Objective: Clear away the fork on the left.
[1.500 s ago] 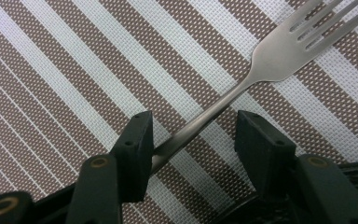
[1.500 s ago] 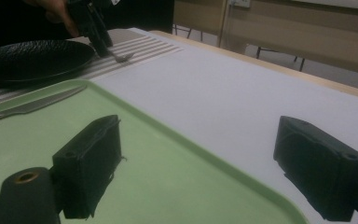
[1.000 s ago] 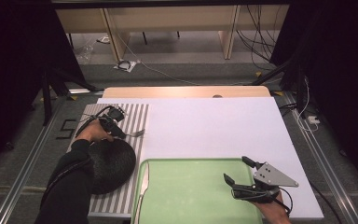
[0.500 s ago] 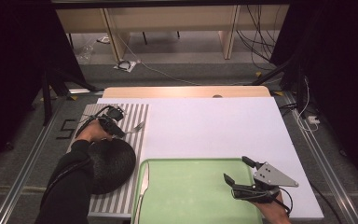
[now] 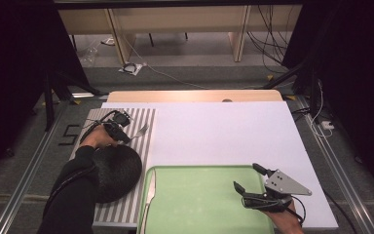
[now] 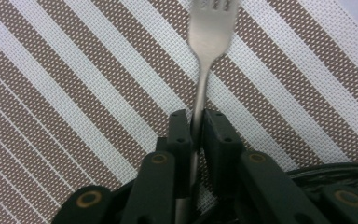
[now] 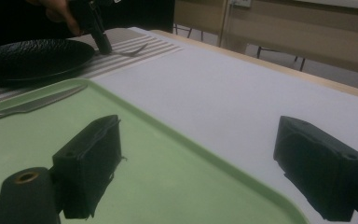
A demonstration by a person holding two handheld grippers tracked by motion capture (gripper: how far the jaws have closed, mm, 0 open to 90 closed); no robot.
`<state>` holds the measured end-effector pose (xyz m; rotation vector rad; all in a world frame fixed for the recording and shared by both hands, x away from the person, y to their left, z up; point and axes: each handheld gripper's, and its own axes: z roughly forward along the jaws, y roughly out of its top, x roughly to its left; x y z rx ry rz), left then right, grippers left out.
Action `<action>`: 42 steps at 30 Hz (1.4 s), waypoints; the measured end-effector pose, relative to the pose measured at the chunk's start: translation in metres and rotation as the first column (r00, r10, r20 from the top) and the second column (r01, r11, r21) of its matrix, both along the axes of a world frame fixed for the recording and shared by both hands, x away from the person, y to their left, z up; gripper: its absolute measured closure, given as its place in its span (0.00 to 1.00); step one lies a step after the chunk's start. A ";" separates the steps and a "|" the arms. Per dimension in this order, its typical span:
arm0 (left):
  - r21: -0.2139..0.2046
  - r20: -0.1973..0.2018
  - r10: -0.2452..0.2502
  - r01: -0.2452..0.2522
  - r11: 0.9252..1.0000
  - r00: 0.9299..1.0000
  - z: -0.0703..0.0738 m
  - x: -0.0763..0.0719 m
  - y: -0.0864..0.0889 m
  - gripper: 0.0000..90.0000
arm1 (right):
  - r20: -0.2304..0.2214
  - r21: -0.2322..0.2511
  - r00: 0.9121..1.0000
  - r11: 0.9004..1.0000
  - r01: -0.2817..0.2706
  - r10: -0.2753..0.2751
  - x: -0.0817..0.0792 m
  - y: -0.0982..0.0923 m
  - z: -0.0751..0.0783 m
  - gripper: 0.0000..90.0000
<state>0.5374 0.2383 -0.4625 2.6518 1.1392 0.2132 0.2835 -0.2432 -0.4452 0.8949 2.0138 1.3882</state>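
Two jaws of the left gripper (image 6: 193, 122) are pinched on the handle of a fork (image 6: 204, 70), having just been closing, with the handle between them. The fork is seen on the striped mat (image 5: 141, 146), at about 1 o'clock from the black plate (image 5: 119, 170), tines pointed toward the white board (image 5: 214, 131). It is judged light, stiff and slick metal, easily pivoted if held far from its balance; the narrow handle near the middle is judged the best hold, flat sides against the pads. Against the earlier frames, the fork appears slightly turned and its tines lifted a little off the mat, while both hands are placed as before. The right gripper (image 5: 251, 178) is held wide apart and empty over the green tray (image 5: 199, 204), at 3 o'clock from a knife (image 5: 149, 195) laid along the tray's left edge.
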 end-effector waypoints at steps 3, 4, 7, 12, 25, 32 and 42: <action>0.007 -0.002 0.000 0.000 1.000 1.000 0.000 0.000 -0.001 0.93 | 0.003 0.002 1.000 1.000 0.001 -0.001 0.000 0.000 0.000 0.18; 0.009 -0.005 0.006 -0.006 1.000 1.000 0.000 0.001 -0.001 0.93 | 0.003 0.001 1.000 1.000 0.001 -0.001 0.000 0.000 0.000 0.18; 0.025 -0.004 -0.002 0.002 1.000 1.000 0.001 0.001 -0.003 0.94 | 0.003 0.002 1.000 1.000 0.001 -0.001 0.001 0.000 0.000 0.18; 0.052 0.030 0.000 -0.001 0.999 1.000 0.002 0.002 -0.005 0.94 | 0.001 0.001 1.000 1.000 0.001 -0.001 0.001 0.000 0.000 0.18; 0.088 0.127 0.024 -0.035 0.995 0.992 0.014 0.004 0.002 0.94 | 0.001 0.002 1.000 1.000 0.002 -0.002 0.000 0.000 0.000 0.18; 0.120 0.176 0.020 -0.041 0.992 0.984 0.023 0.004 0.005 0.94 | 0.006 0.004 1.000 1.000 0.005 -0.005 0.000 0.000 0.000 0.18; 0.149 0.206 0.025 -0.057 0.987 0.978 0.028 0.003 0.016 0.94 | 0.006 -0.001 1.000 1.000 0.002 -0.002 0.000 0.000 0.000 0.18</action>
